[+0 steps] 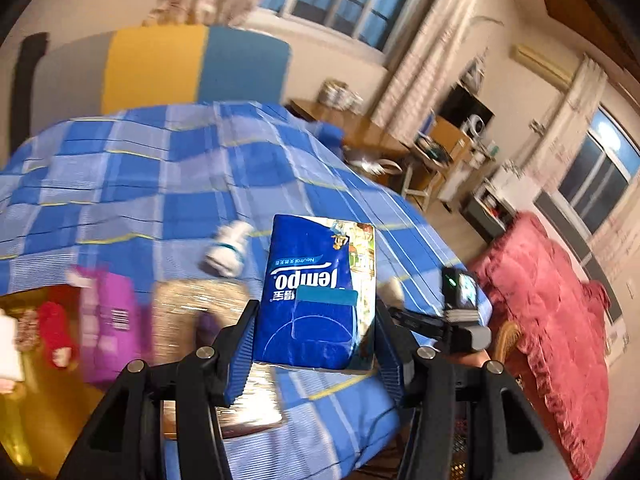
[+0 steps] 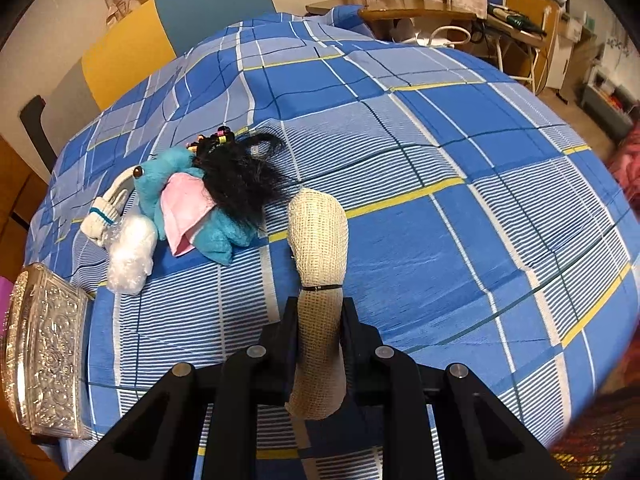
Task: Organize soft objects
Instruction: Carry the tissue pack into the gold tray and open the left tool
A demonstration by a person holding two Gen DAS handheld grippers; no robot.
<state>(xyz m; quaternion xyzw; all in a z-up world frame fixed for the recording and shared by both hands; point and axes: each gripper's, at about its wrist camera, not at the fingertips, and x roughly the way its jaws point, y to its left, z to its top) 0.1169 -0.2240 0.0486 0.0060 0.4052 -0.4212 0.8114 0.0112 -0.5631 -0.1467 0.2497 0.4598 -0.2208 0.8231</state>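
My left gripper is shut on a blue Tempo tissue pack and holds it above the blue checked bed. My right gripper is shut on a beige mesh-wrapped roll, lifted over the bed. In the right wrist view a blue plush toy with a pink patch, a black wig, a white sock and a clear plastic wad lie together on the bed's left. The right gripper shows in the left wrist view.
A silver embossed box sits at the bed's left edge; it also shows in the left wrist view. A purple pack and red cloth lie beyond. A red quilt and a wooden table stand nearby.
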